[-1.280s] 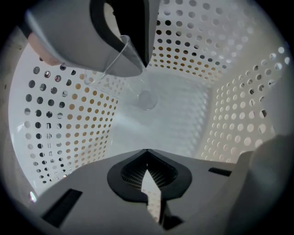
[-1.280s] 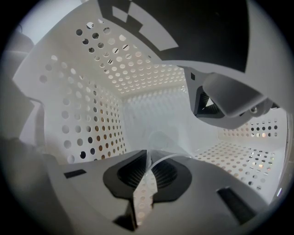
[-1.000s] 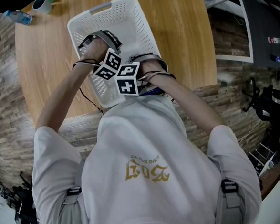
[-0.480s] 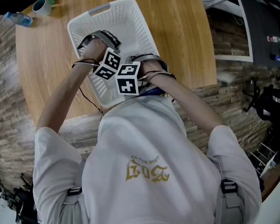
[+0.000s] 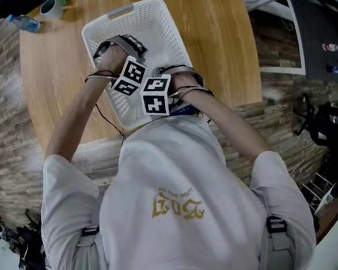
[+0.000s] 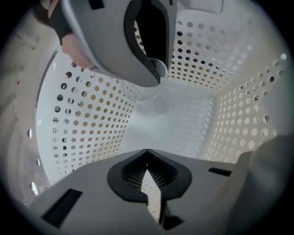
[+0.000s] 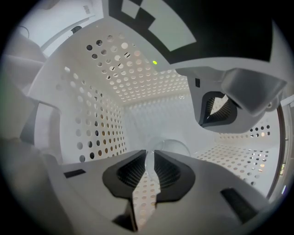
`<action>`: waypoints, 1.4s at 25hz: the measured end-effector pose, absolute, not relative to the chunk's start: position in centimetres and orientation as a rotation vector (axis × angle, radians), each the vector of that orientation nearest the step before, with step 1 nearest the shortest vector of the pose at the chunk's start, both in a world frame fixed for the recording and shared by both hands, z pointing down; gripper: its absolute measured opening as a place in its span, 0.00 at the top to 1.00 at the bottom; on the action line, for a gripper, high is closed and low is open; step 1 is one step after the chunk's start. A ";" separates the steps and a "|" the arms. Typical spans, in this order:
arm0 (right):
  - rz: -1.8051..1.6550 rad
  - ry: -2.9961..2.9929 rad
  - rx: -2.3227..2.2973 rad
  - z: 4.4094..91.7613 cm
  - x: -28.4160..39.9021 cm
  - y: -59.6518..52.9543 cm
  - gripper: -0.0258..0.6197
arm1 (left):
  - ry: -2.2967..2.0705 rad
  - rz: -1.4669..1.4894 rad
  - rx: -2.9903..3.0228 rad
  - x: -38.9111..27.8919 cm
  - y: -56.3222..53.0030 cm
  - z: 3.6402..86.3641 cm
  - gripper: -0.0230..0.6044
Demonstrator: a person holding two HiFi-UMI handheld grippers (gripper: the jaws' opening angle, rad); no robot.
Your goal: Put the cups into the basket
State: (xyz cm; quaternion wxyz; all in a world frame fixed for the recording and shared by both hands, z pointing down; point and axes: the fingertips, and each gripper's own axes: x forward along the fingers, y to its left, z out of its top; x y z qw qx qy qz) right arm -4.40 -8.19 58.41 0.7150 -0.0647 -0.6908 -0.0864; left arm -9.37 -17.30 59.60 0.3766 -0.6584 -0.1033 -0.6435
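Both grippers are down inside the white perforated basket (image 5: 140, 17) on the round wooden table (image 5: 221, 43). In the head view only their marker cubes show, the left (image 5: 129, 77) beside the right (image 5: 155, 95). My right gripper (image 7: 148, 155) is shut on the thin rim of a clear plastic cup (image 7: 172, 146), which sits low near the basket floor. In the left gripper view that cup (image 6: 148, 94) hangs under the right gripper (image 6: 154, 75). My left gripper (image 6: 147, 153) is shut with nothing between its tips, and it appears in the right gripper view (image 7: 216, 108) close beside.
The basket walls (image 6: 82, 119) close in on both grippers. At the table's far left stand a small blue-rimmed cup (image 5: 50, 5) and a lying bottle (image 5: 24, 21). The table's near edge is by the person's body. A white-framed panel (image 5: 283, 35) lies on the floor to the right.
Almost nothing; the left hand and its marker cube have edged very slightly toward the basket's far left. The right gripper keeps its hold on the cup.
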 end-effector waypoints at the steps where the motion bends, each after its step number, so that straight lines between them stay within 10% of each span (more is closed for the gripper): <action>1: -0.193 -1.532 -0.141 58.4 -4.4 -8.2 0.89 | -0.256 -1.638 -1.691 -9.3 -17.4 59.4 0.96; 35: -0.220 -1.550 -0.115 56.3 -4.2 -8.2 0.90 | -0.182 -1.617 -1.739 -9.1 -17.5 57.2 0.96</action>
